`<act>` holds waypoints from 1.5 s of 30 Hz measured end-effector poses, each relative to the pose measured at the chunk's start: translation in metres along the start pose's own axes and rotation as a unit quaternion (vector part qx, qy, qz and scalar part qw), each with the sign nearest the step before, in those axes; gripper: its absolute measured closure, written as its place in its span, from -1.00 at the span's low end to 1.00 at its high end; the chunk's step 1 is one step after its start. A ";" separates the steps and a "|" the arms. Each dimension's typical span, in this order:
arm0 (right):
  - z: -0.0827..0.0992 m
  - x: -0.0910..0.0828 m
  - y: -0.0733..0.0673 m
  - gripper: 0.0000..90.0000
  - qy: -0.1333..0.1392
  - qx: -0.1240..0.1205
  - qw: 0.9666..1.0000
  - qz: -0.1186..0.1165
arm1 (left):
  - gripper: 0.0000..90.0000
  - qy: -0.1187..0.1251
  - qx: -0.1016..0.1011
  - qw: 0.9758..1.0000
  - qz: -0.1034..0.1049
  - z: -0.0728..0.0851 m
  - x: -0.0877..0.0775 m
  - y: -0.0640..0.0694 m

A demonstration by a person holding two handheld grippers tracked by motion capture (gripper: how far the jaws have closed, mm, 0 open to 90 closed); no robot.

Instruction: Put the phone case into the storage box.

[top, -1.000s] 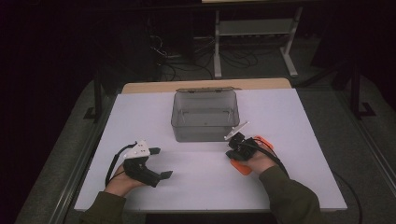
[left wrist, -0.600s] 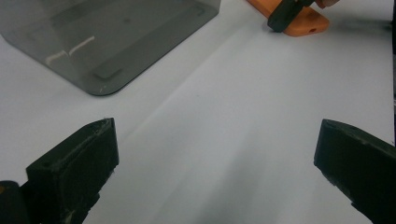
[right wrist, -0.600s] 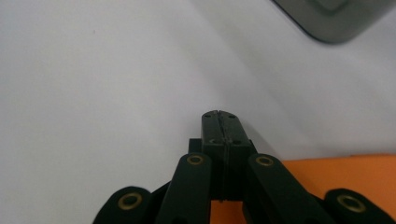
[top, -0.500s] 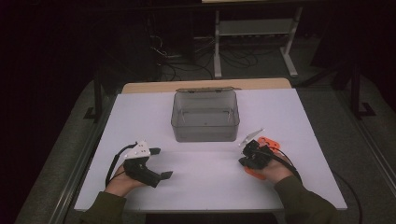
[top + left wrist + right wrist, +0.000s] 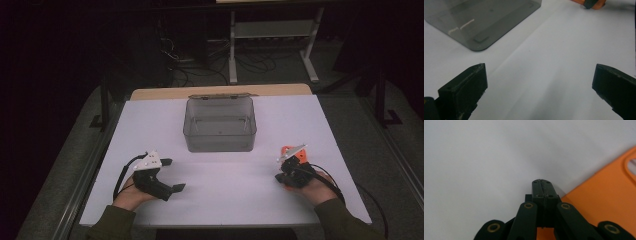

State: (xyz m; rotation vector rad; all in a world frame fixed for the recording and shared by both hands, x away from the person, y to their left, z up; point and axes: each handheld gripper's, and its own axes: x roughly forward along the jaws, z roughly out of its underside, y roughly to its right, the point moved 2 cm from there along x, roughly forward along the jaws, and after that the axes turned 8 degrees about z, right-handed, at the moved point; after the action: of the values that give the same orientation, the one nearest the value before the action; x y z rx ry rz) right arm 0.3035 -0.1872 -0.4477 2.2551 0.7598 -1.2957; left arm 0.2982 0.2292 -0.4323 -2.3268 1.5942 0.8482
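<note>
Smoky clear plastic box [image 5: 220, 125] sits mid-table on the white table [image 5: 225, 200], lid open. Left gripper [image 5: 167, 175] rests near-left, jaws wide apart, holding nothing. Right gripper [image 5: 286, 170] near-right, jaws pressed together, empty, beside an orange part [image 5: 604, 202].

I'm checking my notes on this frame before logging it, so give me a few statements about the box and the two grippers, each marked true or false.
1. The clear grey plastic box stands open and empty. True.
2. The left gripper is shut. False: in the left gripper view its fingers stand wide apart over bare table.
3. The right gripper is shut on nothing. True: its fingers meet with no object between them.
4. The right gripper rests inside the box. False: in the high view it sits on the table, to the right of the box and nearer the person.
5. The left gripper touches the box. False: white table shows between them.
</note>
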 end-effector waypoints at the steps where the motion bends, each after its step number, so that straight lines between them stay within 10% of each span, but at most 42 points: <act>1: 0.000 0.000 0.000 0.98 0.000 0.000 1.000 0.000 | -1.00 0.000 0.000 1.000 0.000 0.000 0.000 0.000; 17: 0.036 -0.016 0.032 0.98 -0.010 0.045 0.998 0.040 | -1.00 -0.002 0.001 1.000 0.000 0.000 0.001 0.000; 28: 0.007 -0.024 0.025 0.85 0.066 0.052 0.996 0.007 | -1.00 -0.001 0.001 1.000 0.000 0.000 0.000 0.000; 41: -0.026 -0.013 0.008 0.32 0.122 0.030 0.992 -0.022 | -1.00 -0.002 -0.001 1.000 0.006 0.000 -0.001 0.000; 45: -0.028 -0.010 0.001 -0.14 0.136 0.024 0.990 -0.025 | -1.00 -0.003 0.002 1.000 0.008 -0.001 -0.001 -0.001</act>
State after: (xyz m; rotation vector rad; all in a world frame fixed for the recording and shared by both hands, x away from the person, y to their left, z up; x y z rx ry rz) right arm 0.3183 -0.1737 -0.4256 2.4982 0.8909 -1.0489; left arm 0.2990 0.2302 -0.4311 -2.3084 1.6131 0.8541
